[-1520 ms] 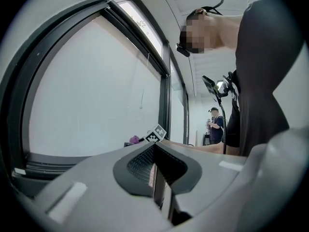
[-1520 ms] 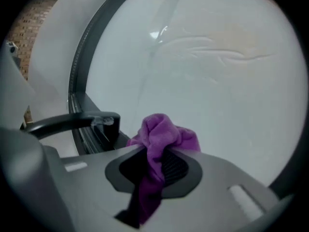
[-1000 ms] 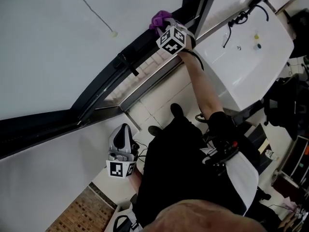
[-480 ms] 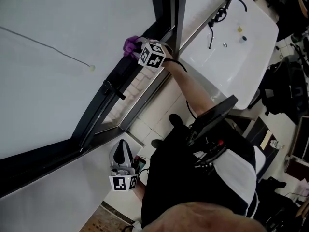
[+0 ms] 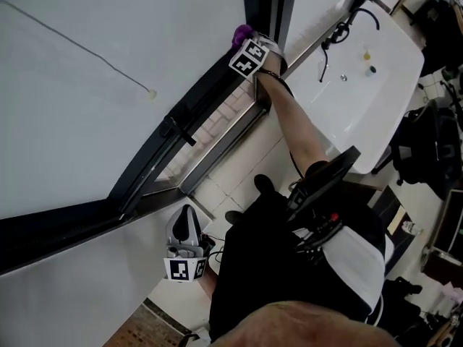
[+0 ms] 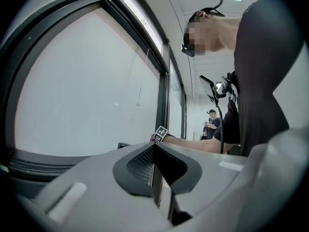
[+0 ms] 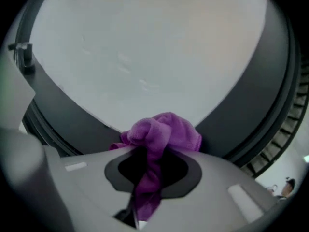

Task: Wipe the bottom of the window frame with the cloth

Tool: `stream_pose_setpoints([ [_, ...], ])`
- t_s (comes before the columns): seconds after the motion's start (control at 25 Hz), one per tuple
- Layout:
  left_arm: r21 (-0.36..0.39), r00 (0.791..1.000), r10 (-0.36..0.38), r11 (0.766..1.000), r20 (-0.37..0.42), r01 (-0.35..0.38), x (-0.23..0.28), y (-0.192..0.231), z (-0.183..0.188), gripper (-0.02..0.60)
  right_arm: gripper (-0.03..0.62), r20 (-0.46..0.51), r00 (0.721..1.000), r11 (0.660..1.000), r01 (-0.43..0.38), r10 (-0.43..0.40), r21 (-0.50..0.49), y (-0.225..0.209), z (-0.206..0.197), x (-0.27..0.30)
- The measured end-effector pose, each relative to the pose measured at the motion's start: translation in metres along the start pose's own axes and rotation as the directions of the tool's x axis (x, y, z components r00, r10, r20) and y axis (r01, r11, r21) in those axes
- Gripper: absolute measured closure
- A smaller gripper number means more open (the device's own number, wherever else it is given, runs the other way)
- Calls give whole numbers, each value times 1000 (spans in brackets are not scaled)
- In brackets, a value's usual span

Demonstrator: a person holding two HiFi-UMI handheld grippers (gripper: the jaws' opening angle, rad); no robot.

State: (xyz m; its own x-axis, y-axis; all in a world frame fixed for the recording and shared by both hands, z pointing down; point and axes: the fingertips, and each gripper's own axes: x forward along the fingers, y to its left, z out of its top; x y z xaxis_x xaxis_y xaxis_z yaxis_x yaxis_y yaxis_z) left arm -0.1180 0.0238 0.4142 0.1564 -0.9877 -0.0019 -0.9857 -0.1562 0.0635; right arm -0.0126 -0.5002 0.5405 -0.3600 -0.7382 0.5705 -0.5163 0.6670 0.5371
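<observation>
A purple cloth [image 5: 241, 32] [image 7: 166, 129] is bunched against the dark window frame [image 5: 195, 110] [image 7: 72, 115], at the end of its bottom rail by the upright post. My right gripper [image 5: 247, 42] [image 7: 150, 153] is shut on the cloth, which hangs down between its jaws, with the white pane just beyond. My left gripper [image 5: 187, 210] [image 6: 155, 175] hangs low beside my body, away from the window, its jaws together with nothing between them. In the left gripper view, the right gripper's marker cube [image 6: 161, 133] shows far off along the frame.
A black window handle [image 5: 177, 130] juts from the bottom rail. A blind cord pull [image 5: 150, 92] hangs over the pane. A white sink [image 5: 362, 85] with a black faucet [image 5: 329, 31] stands to the right. Another person [image 6: 211, 122] stands far off.
My right gripper has slid the cloth along the bottom rail, away from the handle and up to the upright post. The left gripper has stayed low by my side.
</observation>
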Motion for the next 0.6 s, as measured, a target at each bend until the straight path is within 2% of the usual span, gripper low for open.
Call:
stream_pose_setpoints([
  [0.12,4,1000,22,1000,16,-22,-9,3,4,581,528,-28,997,996,65,-67,-65,-4,-5,0],
  [0.2,8,999,35,999,20,-35,-17,6,4,581,526,-70,987,983,137,-147,-124,-7,-17,-15],
  [0.28,5,999,43,999,23,-43,-23,10,4,581,525,-66,970,966,223,-233,-132,-8,-28,-46],
  [0.32,0,999,45,999,25,-45,-24,12,3,581,525,-34,970,966,234,-239,-112,-1,-28,-63],
  [0.36,-5,999,47,999,28,-47,-25,14,2,581,525,19,979,976,203,-202,-76,11,-24,-79],
  [0.4,-11,998,47,999,30,-46,-26,16,1,581,525,93,988,991,131,-127,-31,30,-14,-94],
  [0.44,-16,998,45,999,33,-44,-27,17,0,581,525,185,982,1000,30,-31,7,52,1,-109],
  [0.48,-20,999,41,999,36,-40,-28,19,0,581,525,290,954,996,-85,72,31,76,19,-124],
  [0.52,-23,999,35,999,38,-34,-28,20,0,581,525,395,902,978,-204,171,41,99,40,-139],
  [0.6,-25,999,17,1000,40,-16,-26,19,-1,581,525,548,769,914,-406,330,20,142,81,-164],
])
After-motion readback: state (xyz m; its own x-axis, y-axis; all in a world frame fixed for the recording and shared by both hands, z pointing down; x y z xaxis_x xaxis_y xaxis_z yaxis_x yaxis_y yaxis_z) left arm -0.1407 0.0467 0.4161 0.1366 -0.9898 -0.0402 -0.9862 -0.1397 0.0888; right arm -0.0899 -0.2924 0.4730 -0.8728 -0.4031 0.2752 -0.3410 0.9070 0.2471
